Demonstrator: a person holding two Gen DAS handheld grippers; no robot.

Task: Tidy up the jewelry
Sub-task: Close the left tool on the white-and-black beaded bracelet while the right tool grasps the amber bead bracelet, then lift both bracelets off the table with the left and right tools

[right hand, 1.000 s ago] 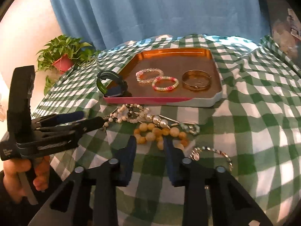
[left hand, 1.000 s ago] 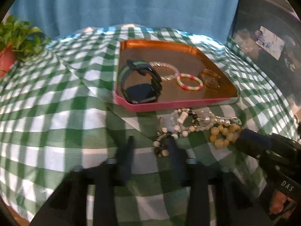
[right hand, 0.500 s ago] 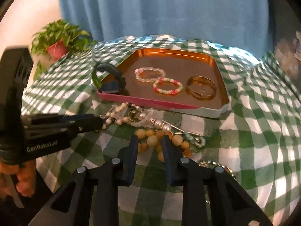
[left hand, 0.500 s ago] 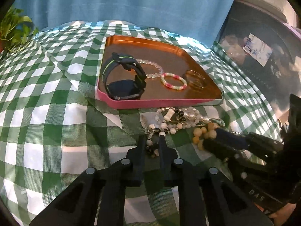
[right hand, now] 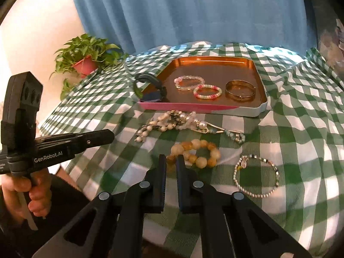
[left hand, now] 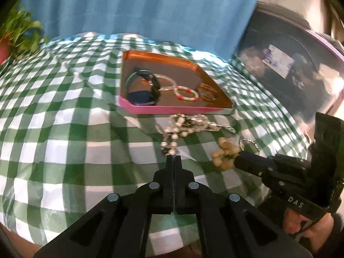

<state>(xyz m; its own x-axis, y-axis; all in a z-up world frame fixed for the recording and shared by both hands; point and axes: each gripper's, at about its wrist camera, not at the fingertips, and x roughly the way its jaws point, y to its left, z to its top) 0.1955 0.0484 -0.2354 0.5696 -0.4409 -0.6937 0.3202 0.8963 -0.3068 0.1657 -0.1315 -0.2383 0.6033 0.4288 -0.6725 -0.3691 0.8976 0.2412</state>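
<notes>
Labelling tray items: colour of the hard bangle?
Gold bangle, clearest in the right wrist view.

A: Right gripper (right hand: 171,161)?
B: Fingers narrowly parted around amber bead bracelet (right hand: 194,152) on the checked cloth (right hand: 301,129).
A: Tray (right hand: 253,109)?
B: Holds watch (right hand: 150,90), three bangles.

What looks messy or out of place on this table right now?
A tangled heap of pearl strands lies on the checked cloth beside the tray, with the amber bead bracelet and a thin chain bracelet loose nearby. The tray's pieces sit neatly.
</notes>
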